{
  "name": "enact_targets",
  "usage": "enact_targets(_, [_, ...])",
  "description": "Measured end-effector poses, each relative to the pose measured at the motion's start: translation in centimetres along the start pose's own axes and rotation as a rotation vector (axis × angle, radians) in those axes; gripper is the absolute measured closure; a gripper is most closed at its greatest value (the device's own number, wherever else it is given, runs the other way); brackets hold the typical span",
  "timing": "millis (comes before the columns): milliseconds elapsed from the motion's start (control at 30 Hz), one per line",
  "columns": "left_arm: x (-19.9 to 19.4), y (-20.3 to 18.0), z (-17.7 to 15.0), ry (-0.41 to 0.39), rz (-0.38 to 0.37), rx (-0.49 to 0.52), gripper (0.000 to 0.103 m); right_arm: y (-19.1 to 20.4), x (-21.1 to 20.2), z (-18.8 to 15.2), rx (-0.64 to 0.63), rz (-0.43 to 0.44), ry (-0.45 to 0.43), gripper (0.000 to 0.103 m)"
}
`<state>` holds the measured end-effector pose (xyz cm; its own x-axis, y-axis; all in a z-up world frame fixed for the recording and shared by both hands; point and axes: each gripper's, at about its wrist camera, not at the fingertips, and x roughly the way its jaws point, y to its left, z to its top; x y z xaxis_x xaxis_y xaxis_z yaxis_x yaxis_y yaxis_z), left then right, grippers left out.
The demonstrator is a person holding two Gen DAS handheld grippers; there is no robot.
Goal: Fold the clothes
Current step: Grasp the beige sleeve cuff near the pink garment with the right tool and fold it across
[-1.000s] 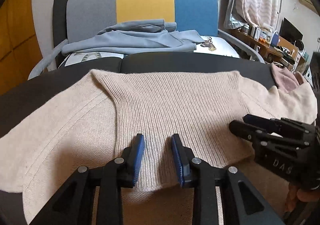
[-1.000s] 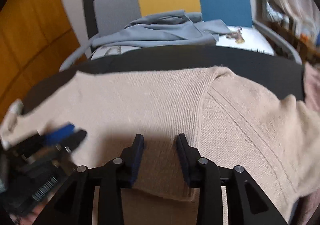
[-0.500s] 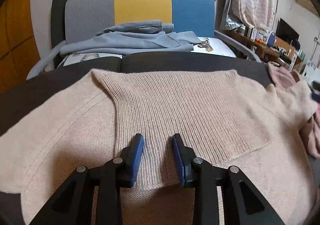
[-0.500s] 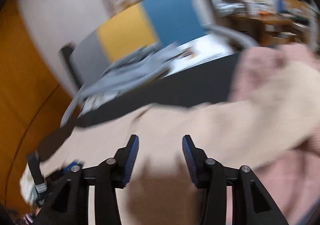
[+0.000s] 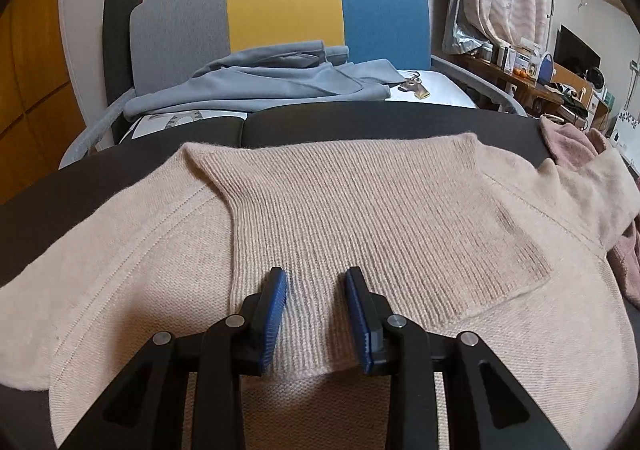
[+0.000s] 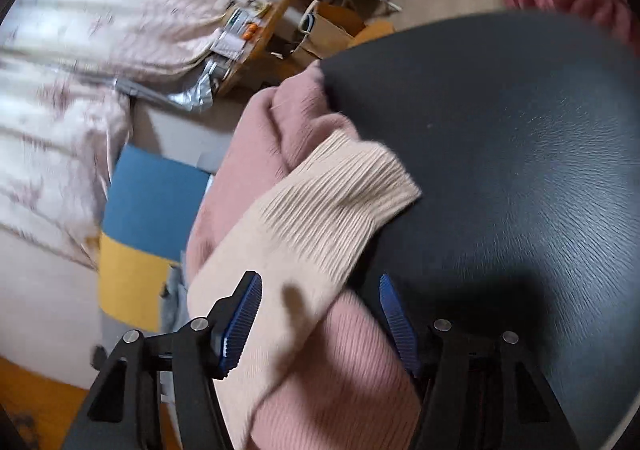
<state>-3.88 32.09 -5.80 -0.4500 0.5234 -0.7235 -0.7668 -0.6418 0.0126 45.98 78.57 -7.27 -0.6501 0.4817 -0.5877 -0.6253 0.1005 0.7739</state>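
Left gripper [image 5: 316, 306] stands part-open over the beige sweater [image 5: 360, 217], gripping nothing. Right gripper [image 6: 320, 314] is opening, its cuff [image 6: 344, 193] at twelve o'clock, unpinched.

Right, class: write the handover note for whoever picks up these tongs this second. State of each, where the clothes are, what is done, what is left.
Left tongs: part open, astride the ribbed panel of the beige sweater; grip uncertain.
Right tongs: jaws opening above the sweater's ribbed sleeve cuff, nothing clamped.
Beige sweater lies spread on the black surface, its sleeve draped over a pink garment at the edge. Grey garment lies on the chair behind.
Done: sweater laid flat.
Left: probably bring the sleeve in, fold the body, then the other clothes.
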Motion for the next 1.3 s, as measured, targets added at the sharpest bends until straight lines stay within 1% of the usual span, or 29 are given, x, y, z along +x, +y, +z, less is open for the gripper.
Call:
enact_targets(67, [0.0,-0.1,0.0,0.0,0.003,0.001,0.072,-0.3,0.8,0.7,0.025,0.026,0.007,0.037])
enact_targets(167, [0.0,-0.1,0.0,0.0,0.004,0.002,0.071,-0.3,2.7,0.7,0.073,0.035,0.011,0.037])
enact_targets(233, [0.0,-0.1,0.0,0.001,0.004,0.0,0.071,-0.1,3.5,0.9,0.084,0.055,0.003,0.04])
enact_targets(267, [0.0,-0.2,0.0,0.001,0.004,-0.001,0.071,0.0,3.7,1.1,0.087,0.068,-0.005,0.044])
enact_targets(300, [0.0,-0.1,0.0,0.001,0.003,-0.001,0.071,0.2,4.0,1.2,0.08,0.077,-0.006,0.061])
enact_targets(333, [0.0,-0.1,0.0,0.001,0.003,-0.001,0.071,0.5,4.1,1.2,0.067,0.083,-0.003,0.085])
enact_targets(367, [0.0,0.0,0.0,0.001,0.002,-0.002,0.071,0.8,4.1,1.3,0.049,0.088,-0.004,0.094])
enact_targets(467, [0.0,0.1,0.0,0.0,-0.001,-0.005,0.071,2.3,3.1,1.5,-0.013,0.099,-0.029,0.095])
enact_targets(533, [0.1,0.2,0.0,0.0,-0.007,-0.009,0.071,3.7,1.4,1.2,-0.051,0.123,-0.065,0.095])
enact_targets(600, [0.1,0.4,0.0,0.001,-0.014,-0.013,0.071,5.6,-0.1,0.7,-0.086,0.157,-0.082,0.095])
enact_targets(733, [-0.1,1.0,0.2,0.003,-0.05,-0.031,0.071,10.8,-3.0,-2.2,-0.196,0.237,-0.072,0.095])
enact_targets(833, [-0.9,2.1,0.3,0.004,-0.121,-0.077,0.072,15.8,-4.3,-5.8,-0.287,0.309,-0.046,0.095])
enact_targets(967, [-3.2,3.1,-0.5,-0.037,-0.157,-0.129,0.072,23.1,-4.7,-12.7,-0.457,0.371,0.008,0.095])
enact_targets(1033, [-4.4,3.7,-0.8,-0.058,-0.181,-0.156,0.072,26.3,-4.2,-17.2,-0.554,0.393,0.041,0.095])
enact_targets(1133, [-5.9,5.0,-1.3,-0.086,-0.236,-0.223,0.072,29.9,-2.4,-24.4,-0.68,0.425,0.106,0.095])
enact_targets(1233, [-6.4,6.3,-2.1,-0.08,-0.262,-0.289,0.072,31.7,0.6,-31.8,-0.754,0.44,0.221,0.095])
enact_targets(1300, [-6.4,7.2,-2.7,-0.07,-0.269,-0.334,0.072,32.1,2.5,-36.7,-0.821,0.422,0.286,0.095])
